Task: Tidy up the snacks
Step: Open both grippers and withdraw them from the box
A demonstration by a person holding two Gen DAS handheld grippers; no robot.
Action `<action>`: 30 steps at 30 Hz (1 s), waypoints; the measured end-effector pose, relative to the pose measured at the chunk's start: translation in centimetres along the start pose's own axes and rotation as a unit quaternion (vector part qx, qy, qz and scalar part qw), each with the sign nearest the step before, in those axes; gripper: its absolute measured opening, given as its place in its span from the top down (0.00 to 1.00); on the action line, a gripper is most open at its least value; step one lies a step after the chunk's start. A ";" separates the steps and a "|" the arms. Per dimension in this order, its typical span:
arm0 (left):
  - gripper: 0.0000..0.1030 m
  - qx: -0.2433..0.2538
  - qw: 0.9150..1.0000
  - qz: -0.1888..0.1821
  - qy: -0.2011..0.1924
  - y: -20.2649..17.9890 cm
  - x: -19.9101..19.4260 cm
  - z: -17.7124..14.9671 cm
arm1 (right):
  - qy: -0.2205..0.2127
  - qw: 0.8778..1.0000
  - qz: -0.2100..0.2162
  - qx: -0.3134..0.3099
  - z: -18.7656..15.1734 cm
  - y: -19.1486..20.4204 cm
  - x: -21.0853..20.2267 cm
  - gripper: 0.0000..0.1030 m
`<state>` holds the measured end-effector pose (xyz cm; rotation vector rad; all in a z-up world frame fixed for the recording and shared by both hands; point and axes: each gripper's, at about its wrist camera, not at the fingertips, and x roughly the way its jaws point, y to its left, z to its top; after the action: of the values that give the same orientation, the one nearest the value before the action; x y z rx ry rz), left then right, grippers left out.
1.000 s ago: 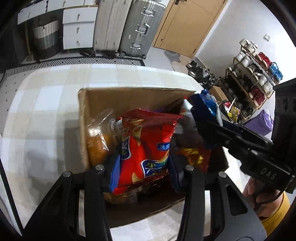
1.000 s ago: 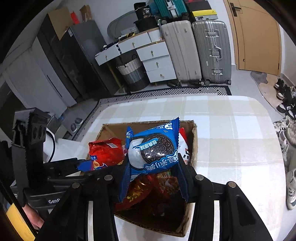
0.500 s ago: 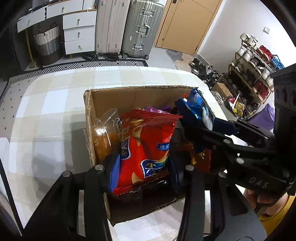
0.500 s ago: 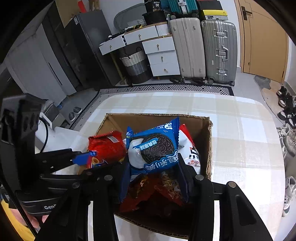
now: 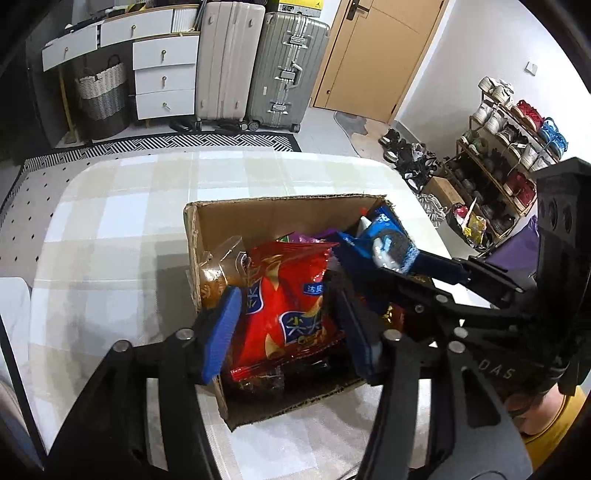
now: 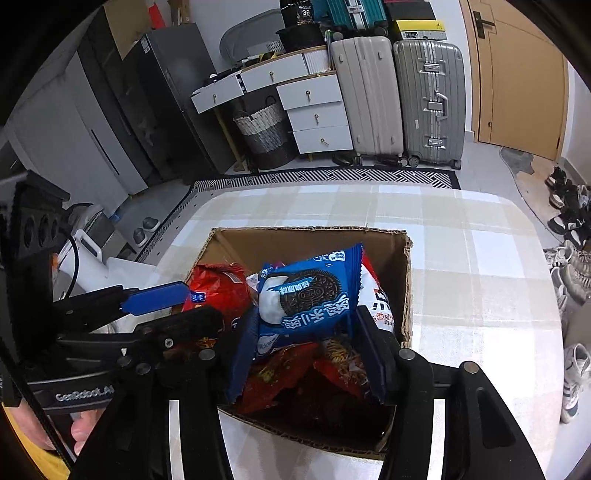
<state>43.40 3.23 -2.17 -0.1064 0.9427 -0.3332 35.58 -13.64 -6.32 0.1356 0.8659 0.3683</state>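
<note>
You can read "GenRobot.AI" on the left gripper [image 6: 155, 295] at lower left. "DAS" marks the right gripper [image 5: 380, 266] at lower right. "36" stands on a black box [image 6: 301, 11] at top centre.

Even, bright indoor light fills both views. Strong fisheye curving bends the door and suitcases near the top, and black vignette rounds off every corner. In the left wrist view a soft grey shadow lies on the checked tablecloth [image 5: 110, 236] at centre left. Glare glints off the red snack bag [image 5: 288, 295]. Focus is sharp, with slight softness at the lower edges.
</note>
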 end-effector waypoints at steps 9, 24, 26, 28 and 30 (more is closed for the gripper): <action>0.24 -0.003 0.999 0.011 -0.044 -1.1 -4.9 -1.1 | -0.030 0.999 0.007 0.012 0.1 0.3 -2.6 0.48; 0.01 0.027 0.988 0.042 -0.148 -5.4 -17.1 -6.9 | -0.105 0.994 0.014 0.022 -3.5 2.8 -11.5 0.34; 0.01 0.036 0.985 0.045 -0.162 -6.4 -19.0 -8.4 | -0.116 0.993 0.014 0.026 -4.5 3.2 -12.8 0.27; 0.01 0.039 0.982 0.059 -0.173 -7.1 -20.6 -9.7 | -0.130 0.991 0.008 0.023 -5.6 3.5 -14.3 0.25; 0.01 0.045 0.979 0.069 -0.187 -8.2 -22.6 -11.5 | -0.138 0.990 0.004 0.012 -7.1 4.3 -15.8 0.25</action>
<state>19.97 3.49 10.48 -0.0184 0.5570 -0.2161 19.74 -15.69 1.61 0.2073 0.5961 0.3372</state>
